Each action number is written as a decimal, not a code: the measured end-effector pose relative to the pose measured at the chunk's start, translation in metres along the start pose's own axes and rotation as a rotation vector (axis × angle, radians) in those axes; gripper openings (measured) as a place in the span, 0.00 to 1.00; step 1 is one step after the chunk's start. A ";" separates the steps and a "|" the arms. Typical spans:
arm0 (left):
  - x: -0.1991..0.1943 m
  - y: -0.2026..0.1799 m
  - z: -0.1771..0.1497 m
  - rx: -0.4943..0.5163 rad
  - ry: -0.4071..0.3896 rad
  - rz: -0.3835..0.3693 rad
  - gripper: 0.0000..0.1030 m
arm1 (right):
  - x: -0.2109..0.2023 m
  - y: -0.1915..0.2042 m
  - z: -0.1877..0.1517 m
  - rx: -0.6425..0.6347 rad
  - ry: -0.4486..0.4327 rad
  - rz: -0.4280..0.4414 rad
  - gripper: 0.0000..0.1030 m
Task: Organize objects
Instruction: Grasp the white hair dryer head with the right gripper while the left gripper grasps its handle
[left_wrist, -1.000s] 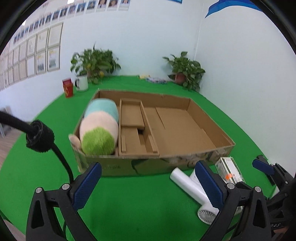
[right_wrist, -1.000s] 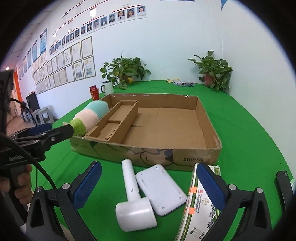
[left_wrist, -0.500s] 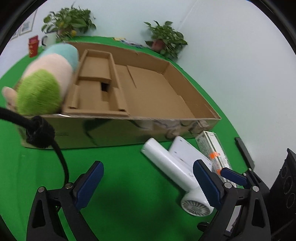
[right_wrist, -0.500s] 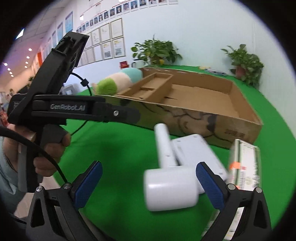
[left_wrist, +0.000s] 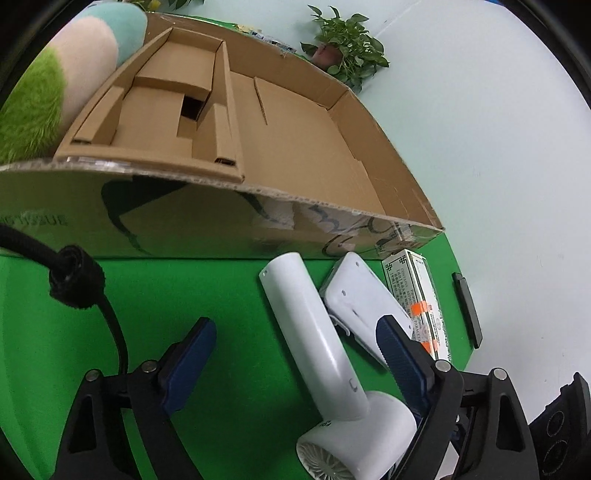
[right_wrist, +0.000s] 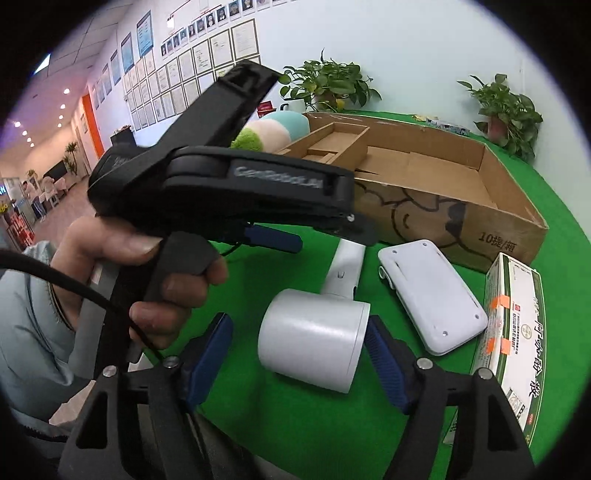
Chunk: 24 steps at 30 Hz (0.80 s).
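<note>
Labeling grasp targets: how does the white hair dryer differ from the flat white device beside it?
The hair dryer is T-shaped, a fat barrel on a long handle; the flat white device is a thin rounded slab. The hair dryer lies between the right gripper's open fingers; the device lies outside them. Both are white plastic, lying on the green table.

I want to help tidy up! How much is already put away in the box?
Only the plush toy lies in the cardboard box. Both grippers are open around the white hair dryer: the right gripper at its barrel, the left gripper at its handle. Nothing is lifted. The white flat device and medicine box wait on the green cloth.
</note>
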<state>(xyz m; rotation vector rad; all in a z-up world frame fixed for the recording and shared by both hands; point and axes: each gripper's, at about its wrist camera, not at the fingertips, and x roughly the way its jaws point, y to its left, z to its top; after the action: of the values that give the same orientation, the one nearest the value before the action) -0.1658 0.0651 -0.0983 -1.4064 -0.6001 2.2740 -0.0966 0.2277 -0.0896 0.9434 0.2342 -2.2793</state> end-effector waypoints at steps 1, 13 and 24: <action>0.003 -0.002 0.002 0.001 0.018 0.000 0.80 | 0.000 -0.002 0.001 0.018 0.002 0.007 0.71; 0.022 -0.021 0.007 0.015 0.086 0.049 0.47 | 0.007 -0.008 -0.001 0.113 0.066 -0.018 0.58; 0.018 -0.017 0.008 -0.021 0.097 0.096 0.33 | 0.002 0.001 -0.009 0.113 0.058 -0.050 0.56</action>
<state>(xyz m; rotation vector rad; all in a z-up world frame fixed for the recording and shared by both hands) -0.1787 0.0881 -0.0991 -1.5772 -0.5381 2.2631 -0.0916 0.2291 -0.0978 1.0741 0.1568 -2.3330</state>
